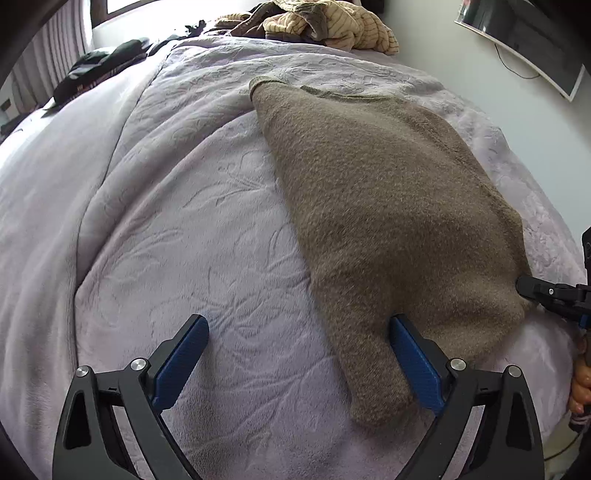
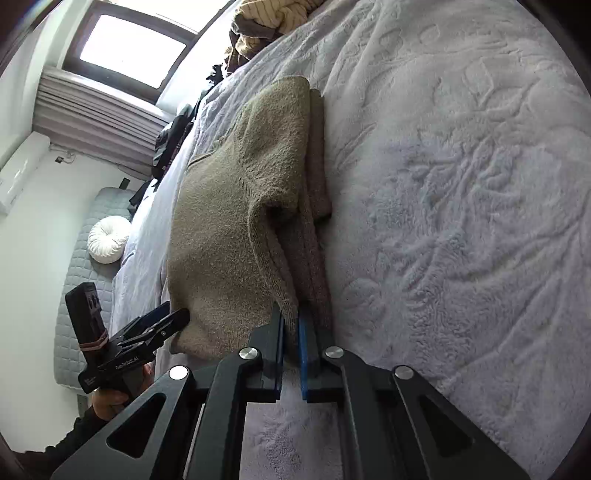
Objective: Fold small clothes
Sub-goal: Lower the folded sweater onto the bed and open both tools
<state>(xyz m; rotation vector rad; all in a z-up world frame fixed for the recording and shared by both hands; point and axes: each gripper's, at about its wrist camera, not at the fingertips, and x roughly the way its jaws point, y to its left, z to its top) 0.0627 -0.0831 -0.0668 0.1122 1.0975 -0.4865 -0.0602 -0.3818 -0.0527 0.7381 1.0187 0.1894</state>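
**Sweater pinched at one edge on the bed**

Sweater (image 1: 388,206), brown and fuzzy, lies across the middle and right of the left wrist frame on the lavender bedspread (image 1: 184,240), which fills most of both views. A heap of striped clothes (image 1: 325,22) sits at the top centre, dark clothes (image 1: 99,66) at upper left. The right tongs (image 2: 291,325), bottom centre of their own view, are clamped on a folded sweater edge. The left tongs (image 1: 299,343) stand wide apart at the bottom, one blue pad seemingly touching the knit, though that contact is hard to judge.
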